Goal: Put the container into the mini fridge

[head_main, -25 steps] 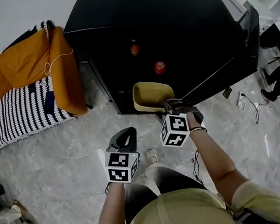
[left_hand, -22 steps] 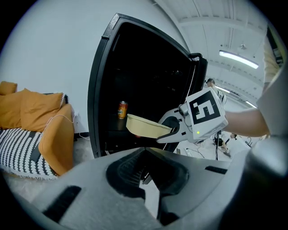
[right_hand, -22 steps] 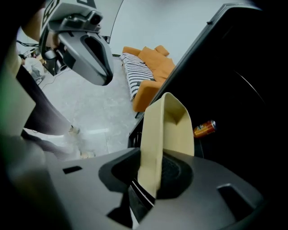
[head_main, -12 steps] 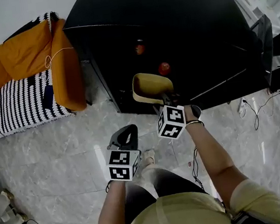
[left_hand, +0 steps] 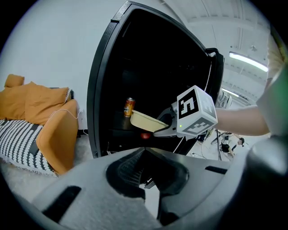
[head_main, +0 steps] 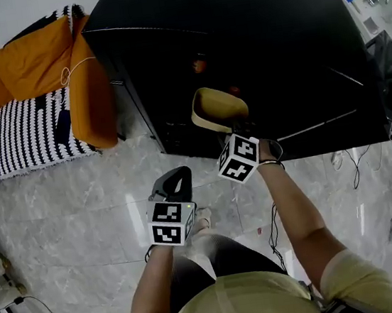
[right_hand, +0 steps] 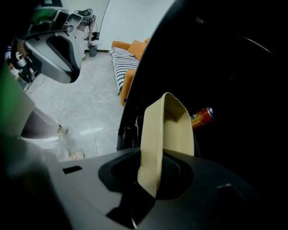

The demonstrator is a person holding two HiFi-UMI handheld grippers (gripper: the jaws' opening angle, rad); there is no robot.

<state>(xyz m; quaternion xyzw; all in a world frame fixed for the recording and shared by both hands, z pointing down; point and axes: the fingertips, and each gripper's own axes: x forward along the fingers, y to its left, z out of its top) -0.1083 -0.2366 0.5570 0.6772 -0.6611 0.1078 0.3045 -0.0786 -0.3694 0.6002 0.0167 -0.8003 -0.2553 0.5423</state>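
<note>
Closed the right claw [right_hand: 150,179] down on one thin wall of the container [right_hand: 168,130], with the jaws narrowed to the thickness of that beige rim and nothing else between them. Gripped it by the near edge, probably so that the tub's body led and could go into the mini fridge [head_main: 258,29] ahead of the claw. Carried it with the open side turned up toward the head camera, apparently empty. Poised it right at the mouth of the mini fridge, with the far end either just inside the dark opening or on the verge of it; could not tell which. Had not yet set it on any shelf, judging from the head view.

Held the left claw [left_hand: 144,173] back from the mini fridge, nearer the body, with the tips brought together on nothing. Likely parked it there to leave the opening free.

Deeper inside the mini fridge than the container, found a drinks can [right_hand: 201,117] standing on a shelf, and below it a red round thing [left_hand: 145,135], too dim to name. Beside the mini fridge, saw an orange cushion [head_main: 88,95] down on the pale floor [head_main: 66,205].
</note>
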